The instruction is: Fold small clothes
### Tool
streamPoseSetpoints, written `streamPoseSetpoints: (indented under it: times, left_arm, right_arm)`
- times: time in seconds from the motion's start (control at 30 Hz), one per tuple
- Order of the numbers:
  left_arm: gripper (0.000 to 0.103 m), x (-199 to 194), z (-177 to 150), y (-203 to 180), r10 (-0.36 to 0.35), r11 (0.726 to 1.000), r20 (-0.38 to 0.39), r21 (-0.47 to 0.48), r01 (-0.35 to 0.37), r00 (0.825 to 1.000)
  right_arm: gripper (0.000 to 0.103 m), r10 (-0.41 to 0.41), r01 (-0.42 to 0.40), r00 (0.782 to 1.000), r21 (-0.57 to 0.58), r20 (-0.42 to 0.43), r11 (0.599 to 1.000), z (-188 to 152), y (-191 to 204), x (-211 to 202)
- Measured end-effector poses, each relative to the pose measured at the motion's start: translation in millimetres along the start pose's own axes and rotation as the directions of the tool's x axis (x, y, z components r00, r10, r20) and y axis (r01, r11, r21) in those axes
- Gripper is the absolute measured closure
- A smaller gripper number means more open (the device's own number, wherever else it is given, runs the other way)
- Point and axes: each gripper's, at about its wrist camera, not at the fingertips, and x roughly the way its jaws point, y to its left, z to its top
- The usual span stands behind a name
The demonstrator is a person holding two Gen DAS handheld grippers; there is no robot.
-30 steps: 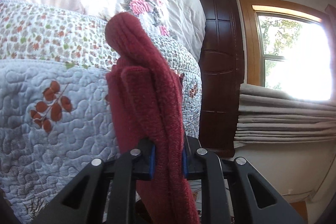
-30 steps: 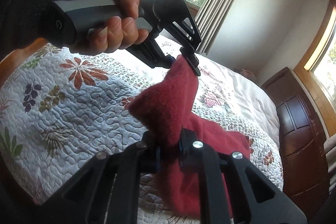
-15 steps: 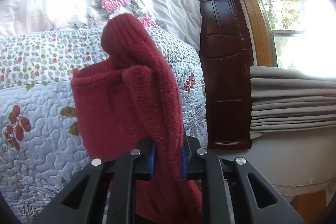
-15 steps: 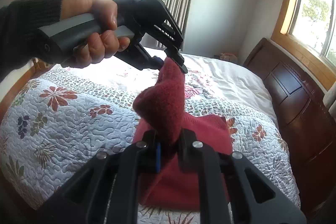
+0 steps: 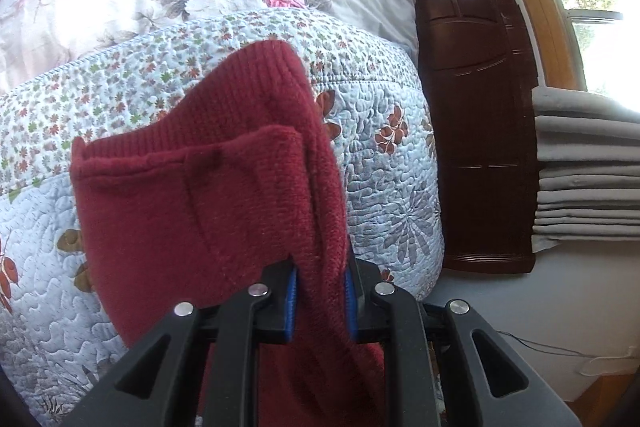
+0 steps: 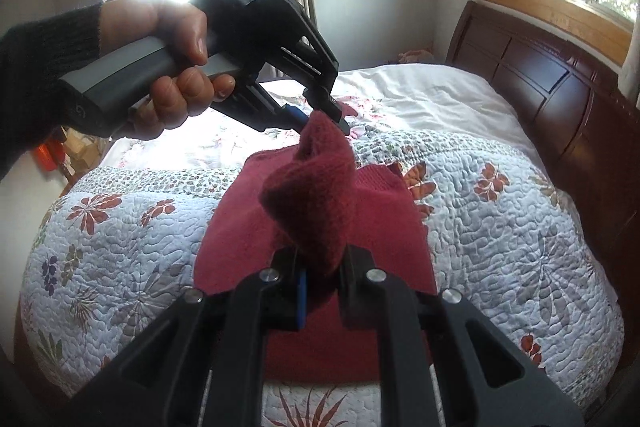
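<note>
Both your left gripper [image 6: 320, 115] and right gripper [image 6: 322, 277] pinch the maroon knit garment [image 6: 316, 195], now lowered onto the quilt's [image 6: 120, 235] middle; the fold is landing.

The left tool [image 6: 320, 115] is held above and ahead of the right tool [image 6: 322, 279], angled downward, its grey handle gripped by a hand [image 6: 168, 67] whose fingers [image 6: 192, 87] are wrapped underneath and whose wrist is covered by a dark sleeve [image 6: 44, 55]. Both tools' jaws are clamped on fabric. In the left wrist view, the left tool [image 5: 320, 299] is seen closed, blue pads [image 5: 291, 303] pressed inward.
</note>
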Motion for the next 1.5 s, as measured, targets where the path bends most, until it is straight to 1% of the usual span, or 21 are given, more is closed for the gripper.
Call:
streamPoseSetpoints:
  times: [0.07,0.23,0.4,0.63,0.83,1.0,1.03,1.07,1.1,1.13,1.2,1.23,1.27,1.3,1.33,1.37,1.4,1.43,1.5]
  left_arm:
    - [0.085,12.4,2.7,-5.7,0.027,1.000,-0.011,-0.002,-0.027,1.000]
    - [0.085,36.9,7.3,-21.6,0.080,0.997,-0.032,0.007,-0.079,0.996]
    - [0.085,56.1,7.5,-31.3,0.128,0.992,-0.045,0.000,-0.128,0.991]
    - [0.085,87.7,10.1,-40.0,0.187,0.982,-0.066,-0.005,-0.187,0.980]
    - [0.085,102.4,9.0,-50.9,0.238,0.971,-0.061,0.004,-0.238,0.969]
    - [0.085,110.8,7.2,-56.2,0.283,0.959,-0.052,0.017,-0.282,0.958]
    - [0.083,111.5,6.3,-58.3,0.291,0.957,-0.043,0.024,-0.290,0.956]
    - [0.082,112.0,5.5,-61.1,0.285,0.958,-0.032,0.029,-0.284,0.958]
    - [0.070,111.0,4.2,-63.8,0.266,0.964,-0.016,0.034,-0.265,0.964]
    - [0.052,108.4,2.3,-66.9,0.245,0.969,0.002,0.041,-0.245,0.969]
    - [0.034,97.4,-3.5,-74.9,0.203,0.977,0.051,0.062,-0.206,0.978]
    - [0.033,89.6,-7.8,-78.3,0.175,0.981,0.073,0.075,-0.181,0.982]
    - [0.033,80.4,-12.8,-81.3,0.151,0.983,0.095,0.087,-0.159,0.984]
    - [0.031,68.5,-19.7,-83.6,0.129,0.985,0.123,0.102,-0.142,0.984]
    - [0.028,56.9,-27.2,-85.3,0.114,0.984,0.153,0.115,-0.133,0.982]
    - [0.026,44.4,-36.7,-85.7,0.106,0.983,0.184,0.129,-0.131,0.977]
    - [0.023,31.2,-49.7,-85.2,0.104,0.980,0.213,0.145,-0.136,0.971]
    - [0.021,20.3,-63.1,-83.9,0.097,0.978,0.234,0.157,-0.136,0.967]
    - [0.020,2.3,-96.5,-77.2,0.065,0.975,0.256,0.189,-0.116,0.965]
  right_arm:
    - [0.093,0.028,-0.027,1.000,0.045,-0.010,0.999,-5.6,-15.0,4.7]
    - [0.093,0.071,-0.068,0.997,0.111,-0.018,0.991,-16.2,-42.5,11.1]
    - [0.093,0.134,-0.123,0.990,0.205,-0.043,0.971,-29.0,-71.0,21.3]
    - [0.093,0.218,-0.185,0.973,0.316,-0.073,0.931,-49.1,-101.6,38.3]
    - [0.093,0.277,-0.230,0.958,0.392,-0.067,0.891,-64.1,-121.3,45.3]
    - [0.093,0.324,-0.266,0.945,0.459,-0.049,0.848,-78.2,-133.8,50.5]
    - [0.093,0.334,-0.275,0.942,0.473,-0.043,0.837,-81.4,-136.2,51.4]
    - [0.093,0.342,-0.280,0.939,0.486,-0.042,0.828,-84.7,-138.5,52.8]
    - [0.093,0.354,-0.287,0.934,0.503,-0.041,0.815,-89.4,-141.4,55.0]
    - [0.093,0.369,-0.296,0.929,0.523,-0.038,0.799,-94.3,-144.6,57.6]
    - [0.093,0.409,-0.311,0.912,0.588,-0.036,0.746,-107.9,-153.7,66.7]
    - [0.093,0.431,-0.318,0.902,0.621,-0.034,0.716,-115.4,-158.2,72.3]
    - [0.093,0.461,-0.331,0.887,0.655,-0.030,0.679,-123.8,-163.5,79.1]
    - [0.093,0.491,-0.346,0.871,0.678,-0.026,0.649,-128.8,-167.3,84.3]
    - [0.091,0.528,-0.372,0.849,0.695,-0.011,0.615,-132.2,-171.0,88.1]
    - [0.085,0.567,-0.405,0.824,0.706,0.007,0.581,-134.4,-175.3,90.5]
    - [0.080,0.595,-0.433,0.803,0.704,0.018,0.563,-134.1,-180.4,90.0]
    - [0.079,0.611,-0.454,0.791,0.690,0.021,0.564,-131.6,-185.5,86.5]
    - [0.075,0.621,-0.478,0.784,0.647,0.008,0.595,-123.2,-198.0,75.0]
